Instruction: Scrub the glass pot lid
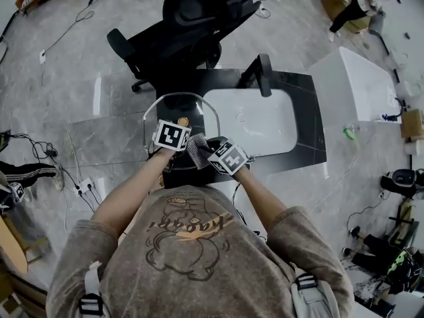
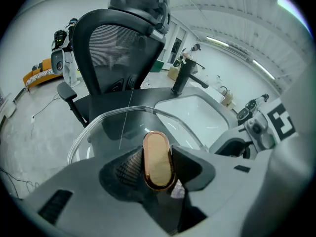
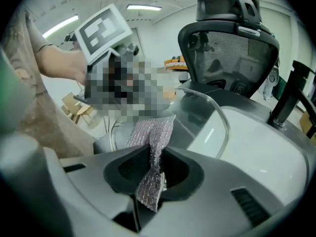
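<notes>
Person seen from above, left hand-held gripper (image 1: 175, 134) at the near edge of a round glass lid (image 1: 180, 106), right hand-held gripper (image 1: 222, 156) holding a grey scrubbing cloth (image 1: 197, 150), white sink (image 1: 265, 121) in a black bench (image 1: 306, 111), black faucet (image 1: 264, 75), office chair (image 1: 192, 25) beyond

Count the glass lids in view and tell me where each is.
1. The glass lid is held by its copper knob in the left gripper, at the white sink's left end.
</notes>
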Motion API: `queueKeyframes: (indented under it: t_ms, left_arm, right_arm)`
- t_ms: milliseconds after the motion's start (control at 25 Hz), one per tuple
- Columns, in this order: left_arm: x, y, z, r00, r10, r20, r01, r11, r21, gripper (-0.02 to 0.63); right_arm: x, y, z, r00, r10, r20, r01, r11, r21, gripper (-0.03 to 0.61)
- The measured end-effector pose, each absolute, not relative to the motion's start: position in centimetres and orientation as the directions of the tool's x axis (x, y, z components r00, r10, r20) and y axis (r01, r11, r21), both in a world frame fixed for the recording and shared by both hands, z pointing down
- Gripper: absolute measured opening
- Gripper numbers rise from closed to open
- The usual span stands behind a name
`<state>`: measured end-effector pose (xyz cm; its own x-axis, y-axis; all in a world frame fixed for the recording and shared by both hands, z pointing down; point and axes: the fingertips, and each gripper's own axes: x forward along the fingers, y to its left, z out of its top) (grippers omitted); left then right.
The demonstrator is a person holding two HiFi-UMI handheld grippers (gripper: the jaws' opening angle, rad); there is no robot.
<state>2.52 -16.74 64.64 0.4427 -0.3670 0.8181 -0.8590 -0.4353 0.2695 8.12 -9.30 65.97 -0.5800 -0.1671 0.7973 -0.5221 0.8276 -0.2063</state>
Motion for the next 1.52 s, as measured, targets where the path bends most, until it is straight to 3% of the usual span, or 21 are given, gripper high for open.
queueKeyframes:
  t_ms: [240,960,1520]
  left_arm:
    - [3.2,-15.4,65.0,0.481,-0.290,0.827,-0.844,-0.408,0.347,0.190]
    - [2.4,-17.0,64.7,0.454,-0.360,0.815,-0.861,-0.414,0.297,0.190]
    - [2.5,-16.9,64.7,0.468,-0.356,0.809,-0.854,-0.417,0.311,0.190]
  right_arm:
    - [5.2,-7.2,66.0,-0.559,-0.207,0.803,-0.541,0.825,-0.164,0.084]
    - [-2.2,-4.5,64.2,-0.675,-0.200,0.711,-0.497,0.835,-0.237,0.085]
    - [0.7,-3.7,66.4,-0.549,-0.196,0.812,-0.518,0.842,-0.147,0.087]
